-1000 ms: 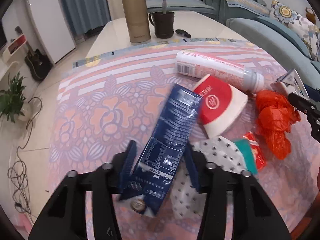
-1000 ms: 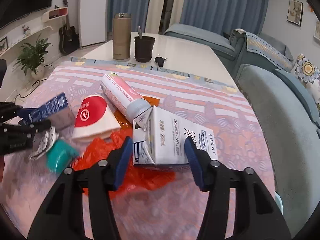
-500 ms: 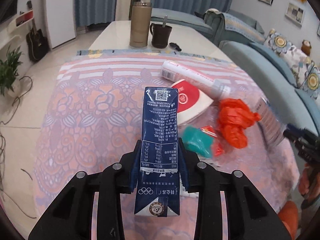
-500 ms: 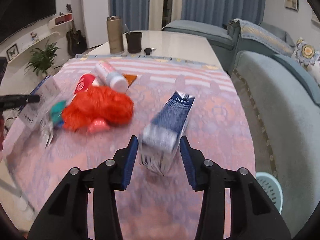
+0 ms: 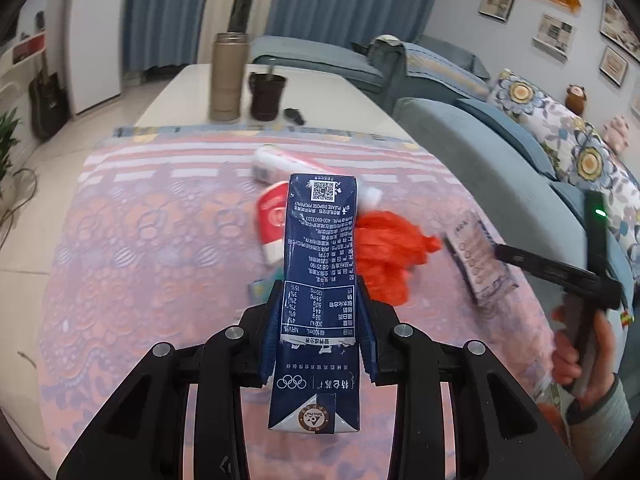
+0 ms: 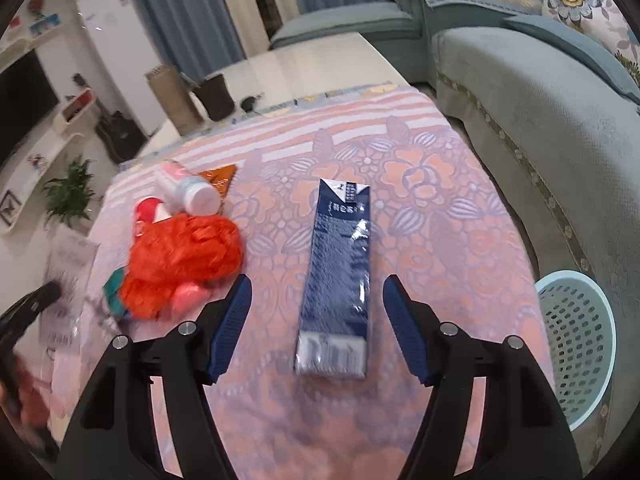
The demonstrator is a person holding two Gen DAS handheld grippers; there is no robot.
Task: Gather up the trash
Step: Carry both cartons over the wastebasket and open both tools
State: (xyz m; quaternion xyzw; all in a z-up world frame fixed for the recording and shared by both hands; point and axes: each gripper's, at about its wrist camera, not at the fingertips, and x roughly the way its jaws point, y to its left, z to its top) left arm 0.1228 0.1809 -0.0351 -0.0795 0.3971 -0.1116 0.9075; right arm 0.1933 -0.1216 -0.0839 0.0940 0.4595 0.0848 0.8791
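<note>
My left gripper (image 5: 318,320) is shut on a dark blue milk carton (image 5: 318,280) and holds it above the table. My right gripper (image 6: 316,312) is open, its jaws wide apart on either side of a second blue carton (image 6: 338,276) that looks free between them, blurred. In the left wrist view that carton (image 5: 478,258) shows at the right by the right gripper. On the floral cloth (image 6: 420,184) lie an orange plastic bag (image 6: 184,256), a red and white paper cup (image 5: 272,216) and a white bottle (image 6: 186,188).
A light blue mesh bin (image 6: 576,348) stands on the floor at the table's right, beside a blue-grey sofa (image 6: 540,100). A tan thermos (image 5: 226,76), a dark mug (image 5: 266,96) and keys (image 5: 294,114) stand at the table's far end.
My right gripper has opened and let go of its carton, having carried it right toward the bin. My left gripper lifted the dark blue carton off the table and holds it.
</note>
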